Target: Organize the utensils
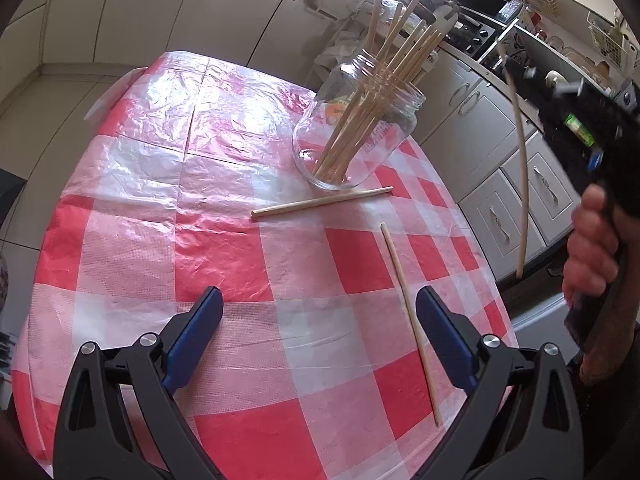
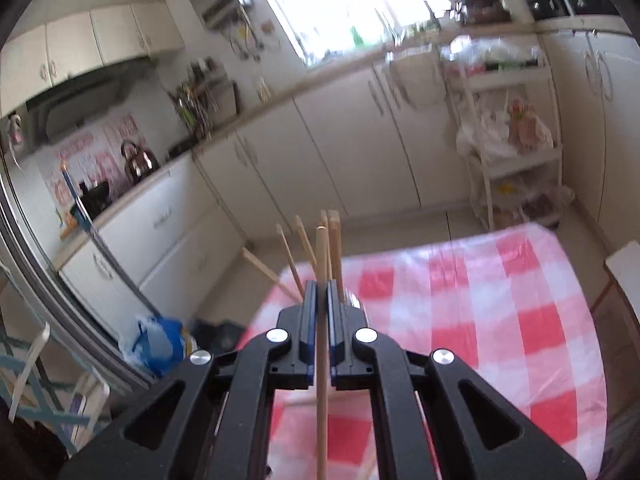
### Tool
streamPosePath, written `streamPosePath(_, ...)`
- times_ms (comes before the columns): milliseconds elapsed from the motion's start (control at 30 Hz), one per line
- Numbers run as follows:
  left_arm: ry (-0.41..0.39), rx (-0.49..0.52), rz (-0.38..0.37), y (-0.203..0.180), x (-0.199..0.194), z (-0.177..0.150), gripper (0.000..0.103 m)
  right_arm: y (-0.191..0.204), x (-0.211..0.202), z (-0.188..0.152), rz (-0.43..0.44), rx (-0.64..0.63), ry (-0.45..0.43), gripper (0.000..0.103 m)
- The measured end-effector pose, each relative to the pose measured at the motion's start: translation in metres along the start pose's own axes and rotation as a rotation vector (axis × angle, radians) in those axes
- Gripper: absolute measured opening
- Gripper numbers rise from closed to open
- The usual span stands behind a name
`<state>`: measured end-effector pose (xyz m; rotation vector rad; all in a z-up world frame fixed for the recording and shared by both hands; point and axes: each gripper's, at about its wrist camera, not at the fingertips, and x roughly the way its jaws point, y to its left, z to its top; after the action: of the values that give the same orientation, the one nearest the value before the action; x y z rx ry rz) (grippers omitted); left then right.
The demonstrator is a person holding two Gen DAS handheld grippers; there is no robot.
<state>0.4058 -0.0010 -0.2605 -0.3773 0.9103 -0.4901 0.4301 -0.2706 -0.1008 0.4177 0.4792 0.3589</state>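
1. The landmark is the glass jar [image 1: 356, 128], standing on the counter [image 1: 160, 200] with its red-and-white checked plastic cloth; it holds a bunch of wooden chopsticks [image 1: 384, 80] leaning out of its mouth.
2. One loose chopstick [image 1: 322, 203] lies flat on the cloth just in front of the jar's base, almost touching it.
3. A second loose chopstick [image 1: 410, 320] lies farther from the jar, toward the viewer, close beside the right finger of the left claw.
4. The left claw [image 1: 320, 336] hangs over the cloth on the near side of the jar with its blue-padded fingers wide apart and nothing between them.
5. The right claw [image 2: 322, 304] is clamped on a single held chopstick [image 2: 321, 360], which runs upright between the pads.
6. In the left view, that held stick shows to the right of the jar, off the cloth, with a hand [image 1: 592, 248] gripping the tool.
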Motion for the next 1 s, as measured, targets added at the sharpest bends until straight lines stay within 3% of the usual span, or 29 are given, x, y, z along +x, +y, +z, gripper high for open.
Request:
streamPosePath(133,-0.007,-0.008,-0.011,0.002,0.0,-0.001,0.093,0.027,0.008,0.03,-0.017,-0.046,-0.259,0.006)
streamPosePath(233,-0.011,-0.011,-0.017,0.003,-0.001,-0.001,0.093,0.038,0.023,0.037,-0.035,-0.101,-0.359,0.006)
streamPosePath(300,-0.016,-0.013,-0.019,0.003,-0.001,-0.001,0.093,0.042,0.034,0.036,-0.056,-0.134,-0.381,0.006)
streamPosePath(533,-0.029,-0.048,-0.05,0.011,-0.002,0.0,0.093,0.029,0.074,0.0,-0.092,-0.201,-0.334,0.006)
streamPosePath(767,-0.039,-0.062,-0.034,0.012,-0.003,0.001,0.093,0.026,0.068,-0.044,-0.098,-0.241,-0.254,0.006)
streamPosePath(867,-0.047,-0.068,0.003,0.011,-0.005,0.002,0.093,0.021,0.058,-0.055,-0.103,-0.226,-0.195,0.009)
streamPosePath(933,-0.047,-0.073,0.053,0.01,-0.005,0.003,0.093,0.015,0.045,-0.059,-0.105,-0.2,-0.182,0.024)
streamPosePath(1000,-0.056,-0.077,0.111,0.007,-0.008,0.004,0.093,0.011,0.03,-0.059,-0.109,-0.18,-0.159,0.024)
